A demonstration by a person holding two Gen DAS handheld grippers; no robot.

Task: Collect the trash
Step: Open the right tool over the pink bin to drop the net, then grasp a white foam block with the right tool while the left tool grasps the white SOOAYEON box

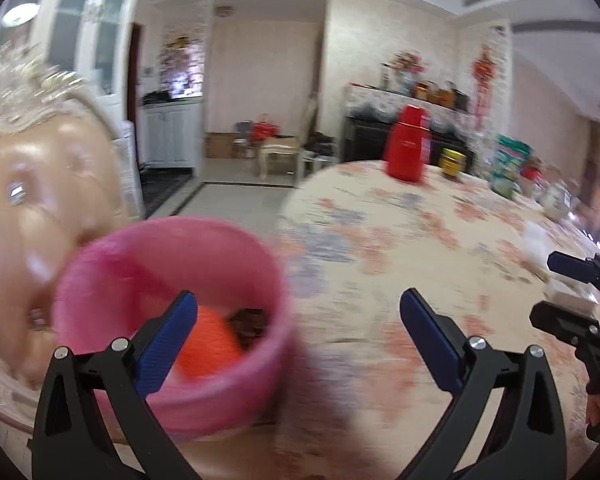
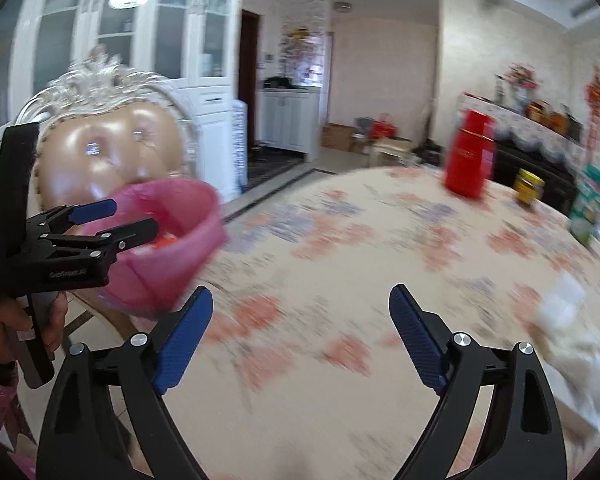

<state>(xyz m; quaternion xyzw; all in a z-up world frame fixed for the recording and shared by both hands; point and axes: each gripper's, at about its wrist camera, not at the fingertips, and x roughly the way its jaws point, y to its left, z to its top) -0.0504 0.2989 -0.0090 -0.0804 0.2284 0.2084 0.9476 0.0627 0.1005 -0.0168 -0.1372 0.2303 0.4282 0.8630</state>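
The pink bin (image 1: 172, 320) sits right at the tabletop's near-left edge, lined with a pink bag, and inside it an orange scrap (image 1: 208, 344) lies beside some dark brown bits (image 1: 250, 320). The left tool (image 1: 300, 320) has its blue pads spread wide apart, nothing between them; its left pad (image 1: 168, 344) shows over the bin's mouth, the other out over the cloth. From the right wrist view the bin (image 2: 172, 236) is seen from the side, and the left tool (image 2: 116, 220) reaches in at its rim, a hand (image 2: 4, 328) gripping its handle low at the left. The right tool (image 2: 300, 340) is also wide open and empty, hovering over the floral tabletop (image 2: 340, 260). Off to its right lies crumpled white paper (image 2: 572, 340), blurred, on the cloth. Farther back stand a red flask (image 2: 470, 152) and a small yellow-lidded jar (image 2: 530, 186), near each other. Behind the bin rises a padded chair (image 2: 108, 148) with an ornate silver frame. Everything close in is smeared with motion blur.
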